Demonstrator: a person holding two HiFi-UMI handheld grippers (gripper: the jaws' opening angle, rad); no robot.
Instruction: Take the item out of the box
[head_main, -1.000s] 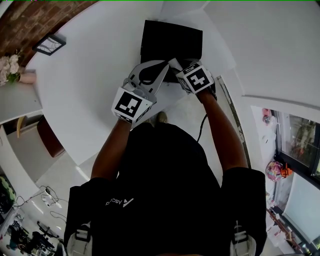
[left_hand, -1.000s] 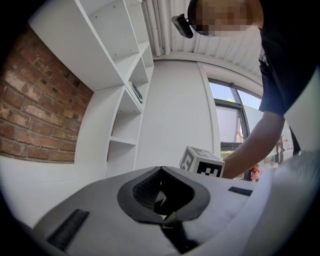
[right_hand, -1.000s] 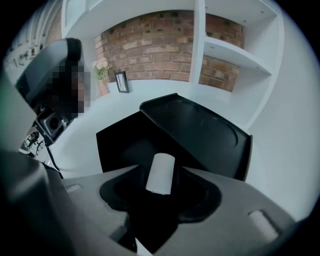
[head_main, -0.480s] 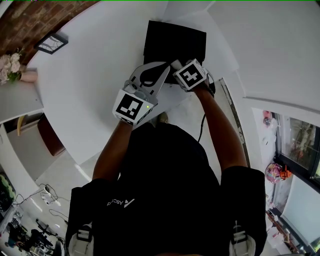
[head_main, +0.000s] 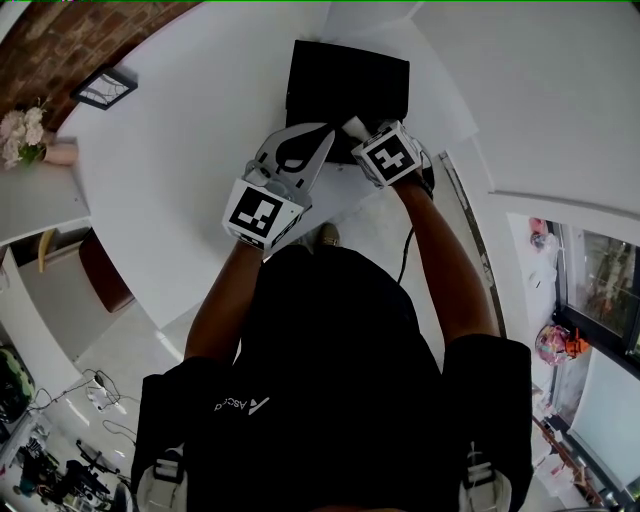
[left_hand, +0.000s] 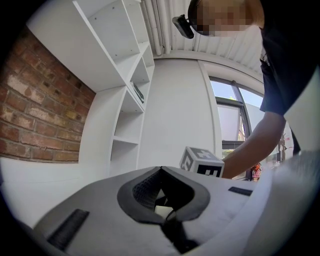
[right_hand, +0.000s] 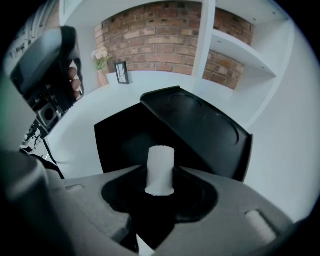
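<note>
A black box (head_main: 345, 75) lies open on the white table (head_main: 180, 170), its lid (right_hand: 200, 125) tipped back behind the dark inside (right_hand: 122, 137). A white cylindrical item (right_hand: 160, 165) stands up between the tips of my right gripper (right_hand: 160, 172) at the box's near edge. The jaws are closing on the item and their tips touch its sides. In the head view the right gripper (head_main: 355, 128) reaches into the box front. My left gripper (head_main: 333, 132) rests beside it with its tips together and nothing in them; in its own view the left gripper (left_hand: 160, 170) faces white shelving.
A small picture frame (head_main: 100, 87) and a vase of flowers (head_main: 18, 135) stand far left by the brick wall. A dark cable (head_main: 405, 250) hangs off the table's near right edge. White shelves (left_hand: 125, 100) rise behind the table.
The right gripper nudged forward to the box and settled back a little, with its marker cube turning slightly. The left gripper stayed where it was.
</note>
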